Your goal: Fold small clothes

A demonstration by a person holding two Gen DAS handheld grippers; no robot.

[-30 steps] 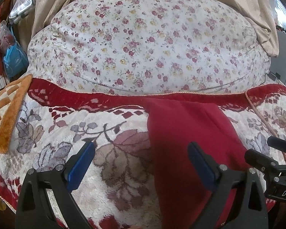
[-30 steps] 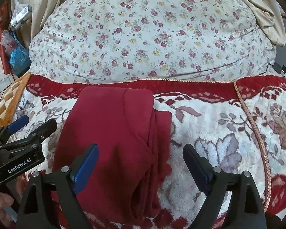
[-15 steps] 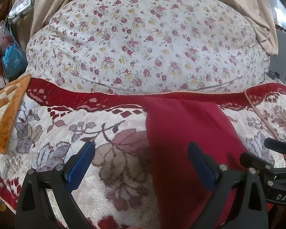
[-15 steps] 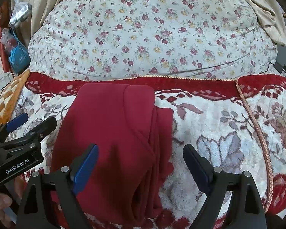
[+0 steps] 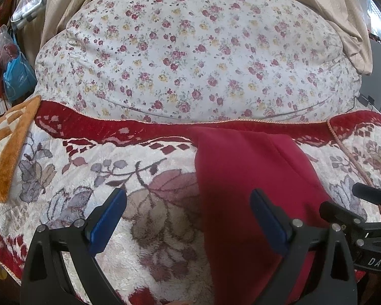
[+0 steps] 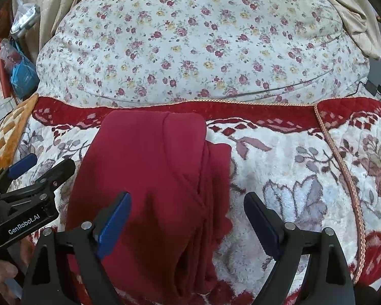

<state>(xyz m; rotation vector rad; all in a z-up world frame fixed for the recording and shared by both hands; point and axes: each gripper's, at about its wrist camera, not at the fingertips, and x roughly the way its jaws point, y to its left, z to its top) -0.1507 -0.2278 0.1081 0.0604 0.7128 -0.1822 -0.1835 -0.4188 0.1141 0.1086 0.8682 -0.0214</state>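
A dark red garment [image 6: 155, 178] lies folded lengthwise on a fleecy floral blanket [image 6: 292, 178], its layered edges stacked along its right side. It also shows in the left wrist view [image 5: 254, 178]. My left gripper [image 5: 188, 216] is open and empty, hovering over the garment's left edge. My right gripper [image 6: 188, 216] is open and empty, hovering over the garment's right edge. Each gripper shows at the edge of the other's view, the right one in the left wrist view [image 5: 363, 218] and the left one in the right wrist view [image 6: 33, 175].
A big flowered white cushion [image 5: 195, 58] rises behind the blanket's red border [image 5: 139, 129]. An orange checked mat [image 5: 7, 147] lies at the left. Beige curtains [image 5: 343, 20] hang at the back, with bags [image 5: 15, 76] at far left.
Both grippers have drifted slightly forward over the garment. Both stay open and the garment has not moved.
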